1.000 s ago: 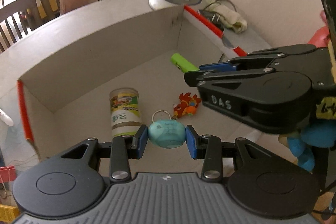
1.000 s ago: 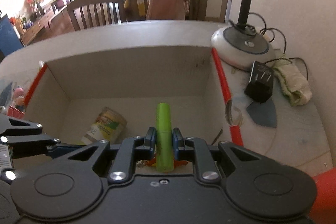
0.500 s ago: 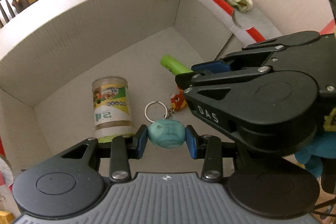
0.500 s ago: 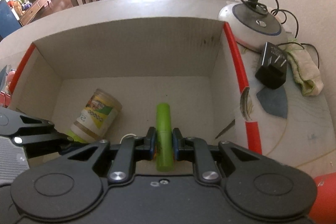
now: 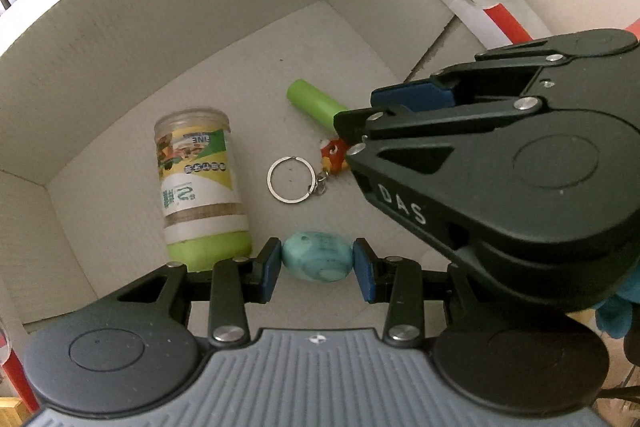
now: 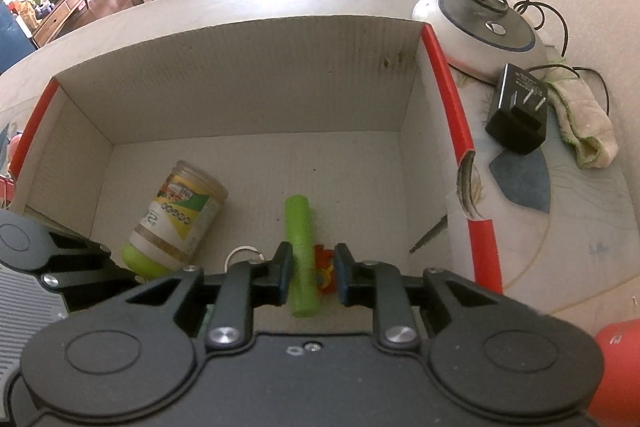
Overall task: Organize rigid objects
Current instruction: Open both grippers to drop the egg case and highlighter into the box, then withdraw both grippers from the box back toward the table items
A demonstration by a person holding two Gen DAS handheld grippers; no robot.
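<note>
Box (image 6: 248, 99): an open cardboard box with red-taped side edges is seen on a pale counter (image 6: 568, 267); both tongs are pointed down into it.

Left tongs (image 5: 318, 265): clenched on a turquoise egg-shaped stone (image 5: 317, 261); a blue pad is pressed against each end of it, and it is held low over the near part of the box floor.

Right tongs (image 6: 310, 275): the jaws have just been opening; the left pad is seen at or against the green tube (image 6: 302, 255), the right pad stands clear of it with a gap. The tube is no longer pinched from both sides.

Green tube: seen between the right tongs' pads, long axis running away from the camera. Whether it is resting fully on the box floor cannot be told.

Jar (image 5: 198, 187): a clear plastic jar with a printed label and a green lid is laid on its side on the box floor, left of the tube, lid end toward the near wall.

Key ring (image 5: 290, 179): a metal ring with an orange-red charm (image 5: 334, 155) is laid flat on the floor between jar and tube; the charm is partly hidden by the right tongs.

Outside the box: a lamp base (image 6: 480, 31), a black plug adapter (image 6: 518, 121) and a folded cloth (image 6: 584, 131) are seen on the counter to the right.
</note>
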